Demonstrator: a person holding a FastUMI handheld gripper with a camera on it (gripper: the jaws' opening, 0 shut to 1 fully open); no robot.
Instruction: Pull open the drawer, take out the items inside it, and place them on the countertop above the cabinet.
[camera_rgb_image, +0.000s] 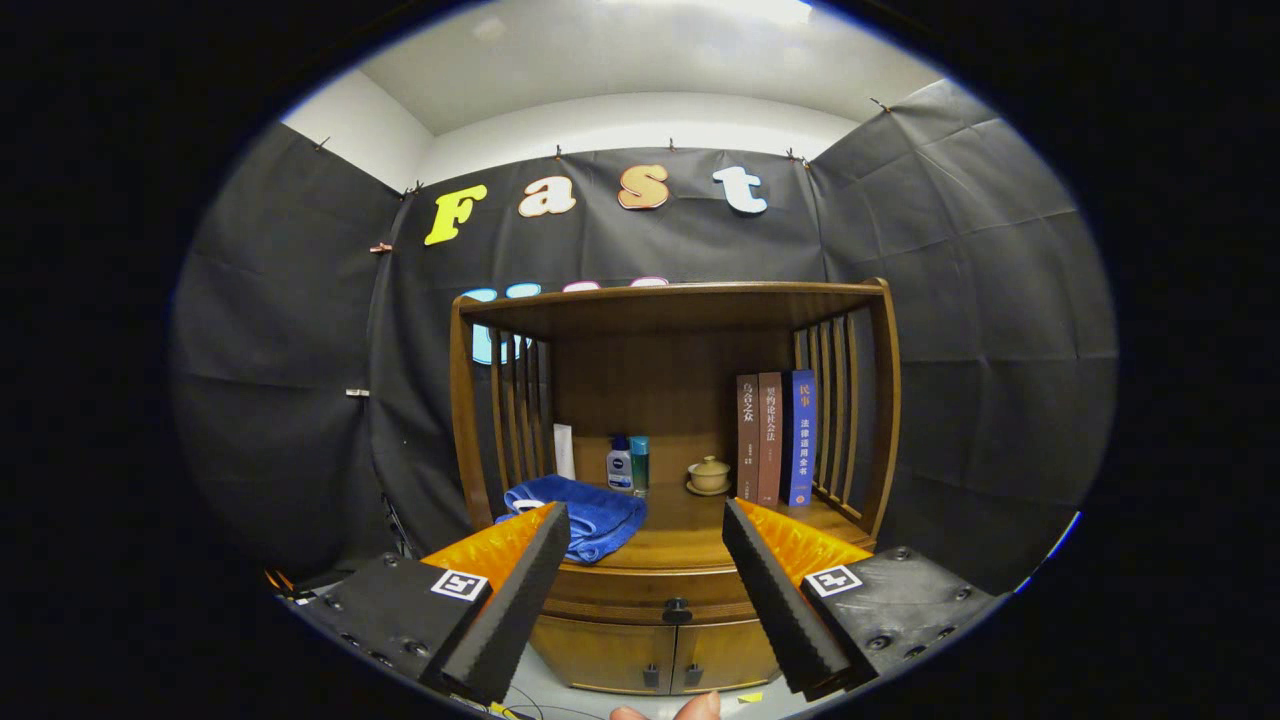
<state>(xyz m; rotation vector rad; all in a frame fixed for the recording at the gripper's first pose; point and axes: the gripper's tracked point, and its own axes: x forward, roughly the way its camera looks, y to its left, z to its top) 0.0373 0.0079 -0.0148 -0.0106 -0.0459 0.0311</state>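
Approach step judged in hand. Gripper (645, 520) held wide open, nothing grasped. Drawer (655, 595) seen shut below countertop (690, 535), knob (677, 609) centred between fingers, well ahead. Contents hidden. Next move judged: advance, lower, fingers closed around knob, then straight pull.

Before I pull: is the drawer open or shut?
Shut. The drawer front sits flush with the cabinet; its knob lies between the open fingers.
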